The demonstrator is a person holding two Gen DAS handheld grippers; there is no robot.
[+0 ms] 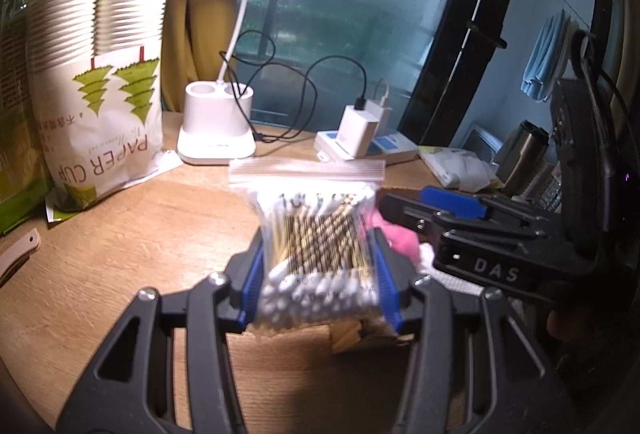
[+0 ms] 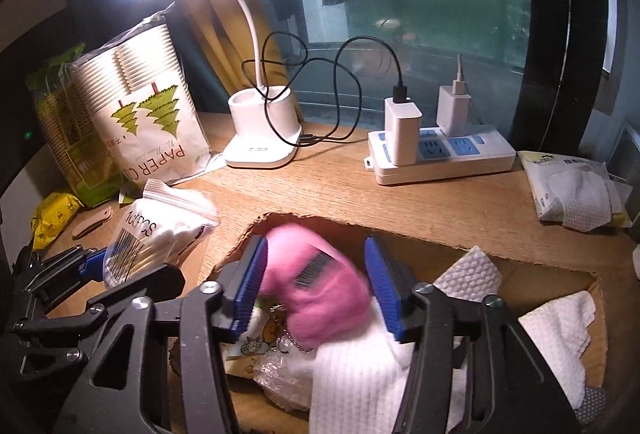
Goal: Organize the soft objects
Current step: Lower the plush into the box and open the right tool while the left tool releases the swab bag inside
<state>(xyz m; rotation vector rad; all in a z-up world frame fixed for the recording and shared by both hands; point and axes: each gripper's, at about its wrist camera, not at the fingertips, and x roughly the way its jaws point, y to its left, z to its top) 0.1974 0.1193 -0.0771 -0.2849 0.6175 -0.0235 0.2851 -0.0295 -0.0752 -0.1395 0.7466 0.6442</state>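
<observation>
Several soft things already lay in the box at the lower middle of the right view: white cloths and a pink puff. The puff sat between the right gripper's spread, released fingers. Still to go, I judged, was the swab bag, clenched in the left gripper at that view's centre, beside the box.
</observation>
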